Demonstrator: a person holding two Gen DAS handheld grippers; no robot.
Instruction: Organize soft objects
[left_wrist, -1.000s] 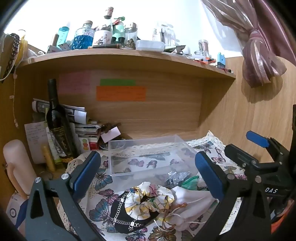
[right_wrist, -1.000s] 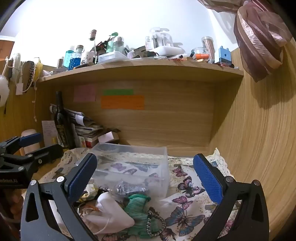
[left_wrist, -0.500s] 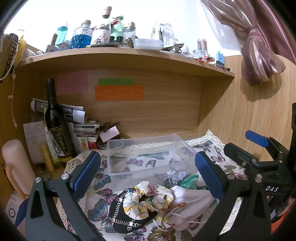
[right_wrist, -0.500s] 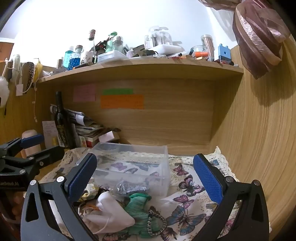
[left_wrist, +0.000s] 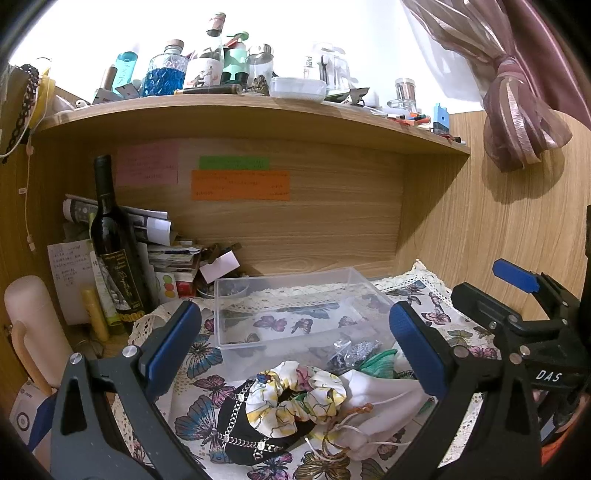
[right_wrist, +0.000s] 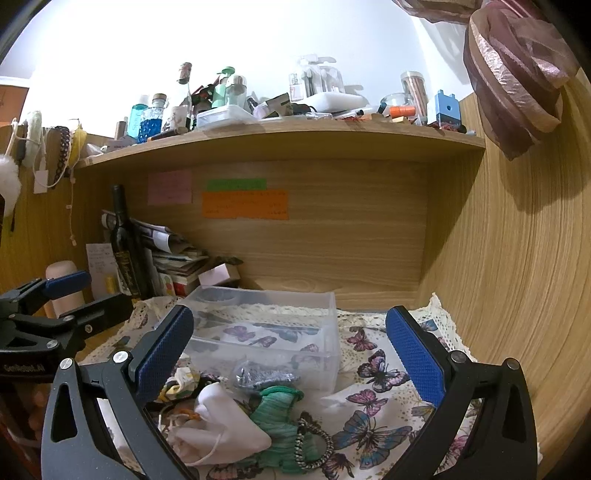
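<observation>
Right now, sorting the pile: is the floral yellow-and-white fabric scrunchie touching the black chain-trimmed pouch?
Touching. The left wrist view shows the floral scrunchie lying directly on the black pouch, overlapping its upper edge.

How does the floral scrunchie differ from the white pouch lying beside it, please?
The scrunchie is a ruffled ring printed in yellow, pink and green; the pouch is plain white and sack-shaped. The scrunchie rests on a black chain-trimmed piece, while the pouch lies on the butterfly cloth. The pouch has a drawstring; the scrunchie has none. Both are soft and sit in front of the clear bin, outside it.
</observation>
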